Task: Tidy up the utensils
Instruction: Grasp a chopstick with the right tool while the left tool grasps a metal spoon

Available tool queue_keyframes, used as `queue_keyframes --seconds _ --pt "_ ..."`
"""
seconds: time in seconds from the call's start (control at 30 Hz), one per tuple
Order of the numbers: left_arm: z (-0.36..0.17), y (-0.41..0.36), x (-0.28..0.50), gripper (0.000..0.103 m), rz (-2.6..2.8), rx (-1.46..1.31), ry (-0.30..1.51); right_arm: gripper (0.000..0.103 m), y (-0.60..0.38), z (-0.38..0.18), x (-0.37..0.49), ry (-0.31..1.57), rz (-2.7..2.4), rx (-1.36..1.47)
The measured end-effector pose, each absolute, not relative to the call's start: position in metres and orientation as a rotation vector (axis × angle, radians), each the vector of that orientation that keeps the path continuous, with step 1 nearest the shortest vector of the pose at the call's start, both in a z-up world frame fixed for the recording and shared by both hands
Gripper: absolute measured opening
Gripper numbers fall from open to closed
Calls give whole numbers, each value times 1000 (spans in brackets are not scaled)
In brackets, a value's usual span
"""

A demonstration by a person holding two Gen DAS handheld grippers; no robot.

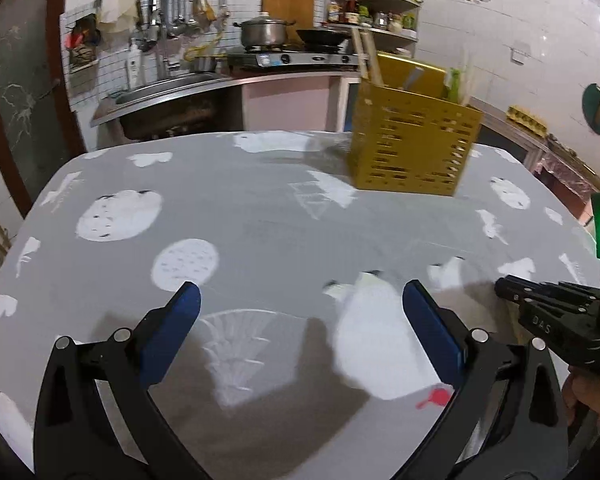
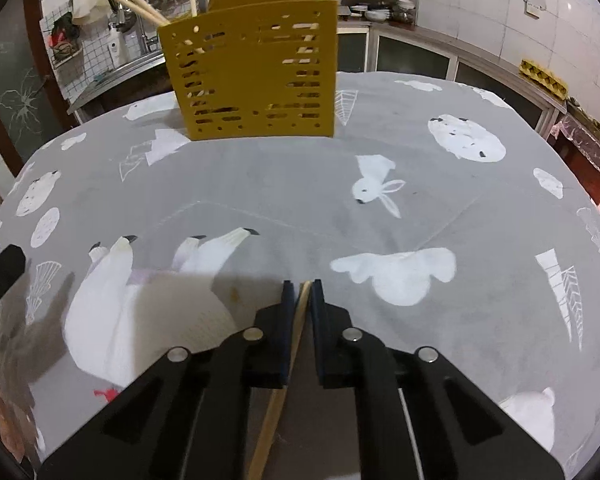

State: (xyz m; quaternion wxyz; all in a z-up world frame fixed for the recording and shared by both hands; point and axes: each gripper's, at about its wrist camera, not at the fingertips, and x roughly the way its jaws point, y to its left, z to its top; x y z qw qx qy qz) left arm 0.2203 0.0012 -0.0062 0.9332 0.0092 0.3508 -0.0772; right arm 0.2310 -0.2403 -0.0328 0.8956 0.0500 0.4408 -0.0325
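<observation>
A yellow perforated utensil holder [image 1: 414, 148] stands at the far side of the table; it also shows in the right wrist view [image 2: 256, 76] with several wooden chopsticks [image 2: 140, 4] sticking out of it. My left gripper [image 1: 300, 300] is open and empty above the grey cloth. My right gripper [image 2: 302, 286] is shut on a wooden chopstick [image 2: 276, 404] that runs back under the jaws, well short of the holder. The right gripper's body shows at the right edge of the left wrist view [image 1: 556, 312].
The table [image 2: 420, 208] carries a grey cloth with white animal prints. Behind it are a sink counter [image 1: 172, 92], a gas stove with a pot [image 1: 266, 30] and a wok, a rack of hanging utensils, and corner shelves [image 1: 376, 8].
</observation>
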Motion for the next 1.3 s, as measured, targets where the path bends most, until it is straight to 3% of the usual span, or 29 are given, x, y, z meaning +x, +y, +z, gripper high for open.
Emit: queue_keyframes --seconds 0.67,0.97,1.13,1.3 --pt "-41 -109 185 97 -382 159 852 6 -313 -40 205 910 -66 148" --pt "-53 -115 203 63 -394 153 936 6 -311 -39 204 902 -56 149" --pt "-50 -111 213 36 -396 125 973 6 -305 -36 206 887 -46 144" --pt "-48 -104 219 35 -389 86 986 6 -301 -29 205 859 -41 140"
